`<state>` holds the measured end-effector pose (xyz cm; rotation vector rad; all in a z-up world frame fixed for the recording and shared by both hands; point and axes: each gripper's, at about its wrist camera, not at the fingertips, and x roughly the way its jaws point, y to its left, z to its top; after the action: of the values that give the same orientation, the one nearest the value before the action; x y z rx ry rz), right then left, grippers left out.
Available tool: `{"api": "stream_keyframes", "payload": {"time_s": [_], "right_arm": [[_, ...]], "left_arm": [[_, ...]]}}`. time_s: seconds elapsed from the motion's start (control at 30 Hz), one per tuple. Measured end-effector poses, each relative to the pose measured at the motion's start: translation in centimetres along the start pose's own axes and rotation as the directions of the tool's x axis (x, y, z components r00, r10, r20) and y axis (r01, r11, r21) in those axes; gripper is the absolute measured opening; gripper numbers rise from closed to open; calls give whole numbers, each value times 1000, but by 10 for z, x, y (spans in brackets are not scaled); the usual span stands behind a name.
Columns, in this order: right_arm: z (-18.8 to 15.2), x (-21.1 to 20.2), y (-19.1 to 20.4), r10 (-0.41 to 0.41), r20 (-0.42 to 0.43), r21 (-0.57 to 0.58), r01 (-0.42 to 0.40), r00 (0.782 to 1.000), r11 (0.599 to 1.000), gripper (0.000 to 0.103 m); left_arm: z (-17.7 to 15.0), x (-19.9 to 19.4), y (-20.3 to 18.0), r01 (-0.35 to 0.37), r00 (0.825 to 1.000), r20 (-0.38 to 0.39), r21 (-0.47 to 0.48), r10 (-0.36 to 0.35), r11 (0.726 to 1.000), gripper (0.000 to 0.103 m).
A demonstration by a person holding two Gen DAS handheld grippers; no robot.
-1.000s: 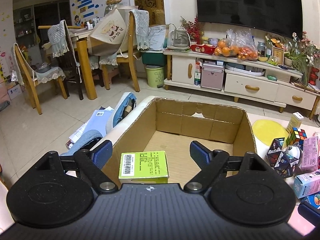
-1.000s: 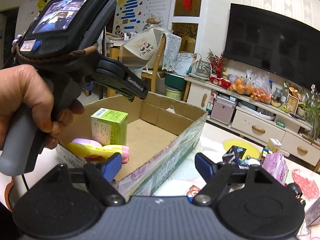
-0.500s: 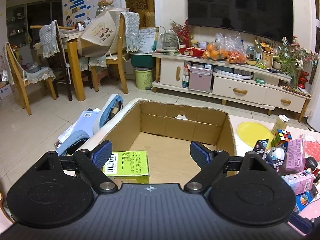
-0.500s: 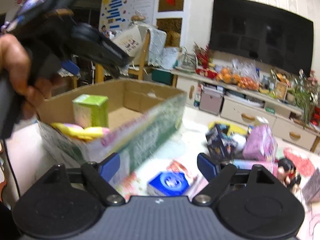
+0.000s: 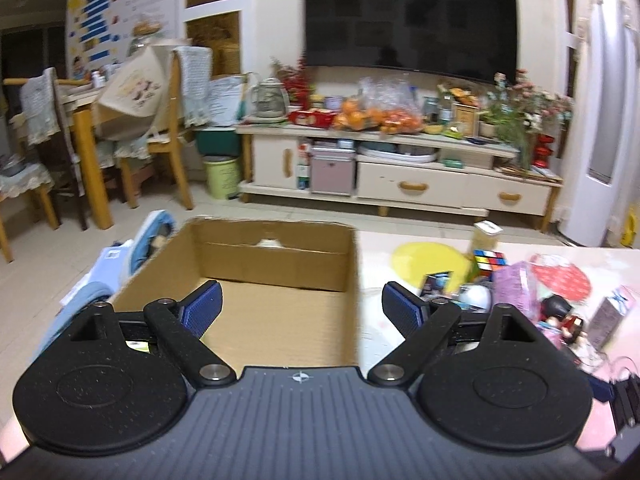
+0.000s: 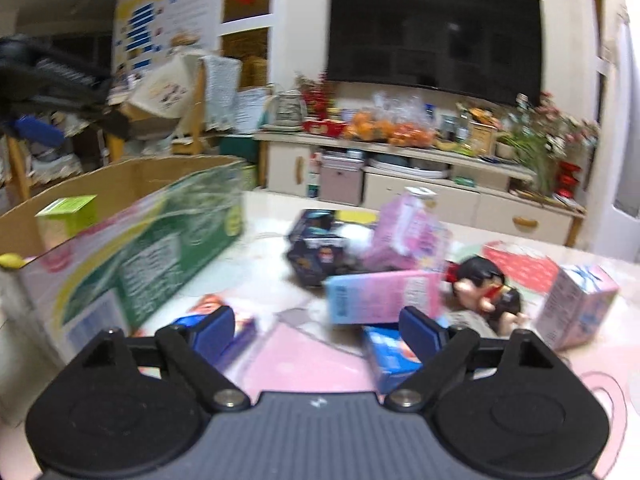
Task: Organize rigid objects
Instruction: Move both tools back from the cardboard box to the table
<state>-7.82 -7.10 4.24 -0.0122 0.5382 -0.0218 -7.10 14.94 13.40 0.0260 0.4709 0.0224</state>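
Observation:
The open cardboard box (image 5: 280,312) lies under my left gripper (image 5: 301,310), which is open and holds nothing. A green carton (image 6: 66,216) stands inside the box, beside something yellow (image 6: 10,260). My right gripper (image 6: 317,330) hangs low over the loose pile to the right of the box, its jaws opening with nothing between them. Just ahead of it lie a pink-and-blue carton (image 6: 384,296), a blue box (image 6: 392,354) and a small doll (image 6: 486,288). Dark puzzle boxes (image 6: 316,248) and a tall pink box (image 6: 408,232) stand behind.
A Rubik's cube (image 5: 489,261), a yellow mat (image 5: 432,260) and a pink carton (image 6: 576,308) share the tabletop. Another small blue box (image 6: 236,332) lies by the right gripper's left finger. The TV cabinet (image 5: 400,184) and chairs (image 5: 168,152) stand across the floor.
The right gripper swung right and down, from the box to the pile on the table, and its jaws widened. The left gripper turned right; the green carton slid behind its left finger.

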Motion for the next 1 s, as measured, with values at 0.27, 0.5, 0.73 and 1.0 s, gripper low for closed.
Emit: {"api": "stream_keyframes", "payload": {"time_s": [0.27, 0.5, 0.73, 1.0], "right_arm": [[-2, -2, -35, -61, 6, 49, 61, 998, 997, 96], [-5, -4, -68, -119, 2, 91, 118, 993, 989, 99], [-8, -2, -105, -174, -17, 153, 175, 985, 973, 100], [-11, 5, -138, -202, -37, 171, 206, 979, 964, 100]], "left_arm": [[-9, 3, -32, 85, 996, -23, 63, -84, 994, 103], [-22, 6, -67, 171, 984, -72, 115, -164, 979, 103], [-36, 16, -104, 287, 953, -135, 102, -272, 953, 103], [-51, 39, -140, 388, 908, -188, 45, -374, 920, 103]]}}
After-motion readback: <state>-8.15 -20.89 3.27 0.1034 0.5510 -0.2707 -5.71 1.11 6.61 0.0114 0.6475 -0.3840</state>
